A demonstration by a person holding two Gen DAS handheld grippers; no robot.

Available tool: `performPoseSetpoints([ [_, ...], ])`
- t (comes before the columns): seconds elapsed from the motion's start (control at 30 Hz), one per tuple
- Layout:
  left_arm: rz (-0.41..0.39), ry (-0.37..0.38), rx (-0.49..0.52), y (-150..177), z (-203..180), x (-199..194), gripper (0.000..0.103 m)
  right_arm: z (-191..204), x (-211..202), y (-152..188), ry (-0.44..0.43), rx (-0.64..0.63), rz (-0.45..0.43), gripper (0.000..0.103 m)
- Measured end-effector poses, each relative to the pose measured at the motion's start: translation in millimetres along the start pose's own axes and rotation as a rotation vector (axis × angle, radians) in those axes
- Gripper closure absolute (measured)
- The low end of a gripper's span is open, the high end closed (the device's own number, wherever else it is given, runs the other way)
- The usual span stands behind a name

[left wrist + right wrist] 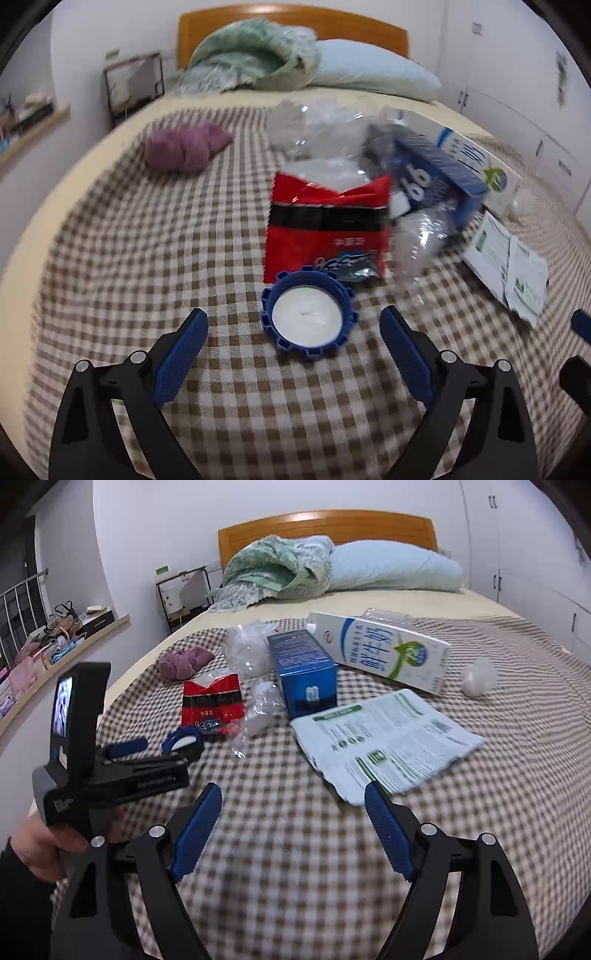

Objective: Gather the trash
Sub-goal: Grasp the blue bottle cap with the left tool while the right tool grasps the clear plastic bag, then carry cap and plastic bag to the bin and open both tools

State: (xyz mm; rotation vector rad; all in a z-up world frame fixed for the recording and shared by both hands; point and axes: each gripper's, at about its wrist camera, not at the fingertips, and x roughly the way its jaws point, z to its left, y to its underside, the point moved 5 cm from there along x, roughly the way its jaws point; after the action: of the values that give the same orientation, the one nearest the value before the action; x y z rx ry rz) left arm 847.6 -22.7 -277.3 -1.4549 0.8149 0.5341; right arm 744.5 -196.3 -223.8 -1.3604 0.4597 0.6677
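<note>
Now the left gripper (293, 341) hangs over a checked bedspread (129, 258) with its jaws spread wide and nothing between the pads; a blue cap (309, 317), white inside, lies open side up just beyond the fingertips, not touched by them. Right behind the cap stands a torn red packet (327, 225), and to the right of that a heap of clear plastic (417, 240) leans against a blue box (439, 173). Farther right lies a white milk carton (491, 173) on its side, with a printed leaflet (509, 258) nearer. A purple cloth (184, 147) sits well apart on the far left.

The right gripper (293, 812) is likewise released and empty, its right fingertip just at the near edge of the leaflet; whether it touches the paper is hard to tell through the blur. A crumpled ball of plastic (479, 676) rests alone to the right of the carton. A hand (40, 845) at the lower left grips the other tool's handle. A pillow (391, 566) and a green quilt (273, 568) lie by the headboard (325, 524).
</note>
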Motion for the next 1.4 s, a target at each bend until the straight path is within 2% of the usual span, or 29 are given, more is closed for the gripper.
performPoseSetpoints([
  [0.03,0.001,0.017,-0.016,-2,1,2,0.022,1,8,-6,-0.020,0.018,0.016,0.027],
  [0.07,0.001,0.047,-0.029,-3,2,3,0.044,2,12,-8,-0.037,0.036,0.029,0.027],
  [0.1,0.006,0.066,-0.029,-5,2,3,0.051,3,21,-13,-0.065,0.067,0.055,0.027],
  [0.17,0.034,-0.012,-0.011,-13,8,0,0.051,3,33,-21,-0.097,0.110,0.083,0.027],
  [0.2,0.023,-0.048,-0.016,-18,13,-8,0.051,6,40,-27,-0.104,0.114,0.095,0.027],
  [0.23,-0.035,-0.037,-0.065,-29,22,-27,0.051,10,46,-31,-0.110,0.111,0.105,0.027],
  [0.3,-0.090,-0.003,-0.150,-41,38,-48,0.051,20,60,-41,-0.121,0.100,0.116,0.028],
  [0.33,-0.110,0.003,-0.183,-44,46,-54,0.051,24,68,-45,-0.117,0.097,0.120,0.035],
  [0.4,-0.131,-0.007,-0.222,-48,59,-60,0.051,33,89,-49,-0.093,0.090,0.153,0.043],
  [0.47,-0.130,-0.013,-0.232,-48,64,-59,0.051,38,115,-48,-0.056,0.106,0.205,0.053],
  [0.53,-0.118,-0.024,-0.228,-44,69,-56,0.051,39,129,-45,-0.043,0.125,0.232,0.076],
  [0.57,-0.116,-0.027,-0.225,-44,69,-55,0.051,39,129,-45,-0.028,0.140,0.212,0.076],
  [0.63,-0.114,-0.041,-0.214,-44,69,-55,0.051,40,125,-44,-0.024,0.136,0.195,0.080],
  [0.8,-0.127,-0.037,-0.228,-47,71,-62,0.051,37,91,-48,-0.019,0.099,0.145,0.081],
  [1.0,-0.155,-0.019,-0.207,-48,53,-79,0.051,31,46,-56,-0.021,0.052,0.076,0.081],
  [1.13,-0.167,-0.017,-0.152,-45,31,-92,0.051,16,24,-55,-0.014,0.069,0.048,0.081],
  [1.4,-0.210,0.052,-0.039,-37,-35,-127,0.051,-28,-21,-42,0.040,0.102,0.000,0.081],
])
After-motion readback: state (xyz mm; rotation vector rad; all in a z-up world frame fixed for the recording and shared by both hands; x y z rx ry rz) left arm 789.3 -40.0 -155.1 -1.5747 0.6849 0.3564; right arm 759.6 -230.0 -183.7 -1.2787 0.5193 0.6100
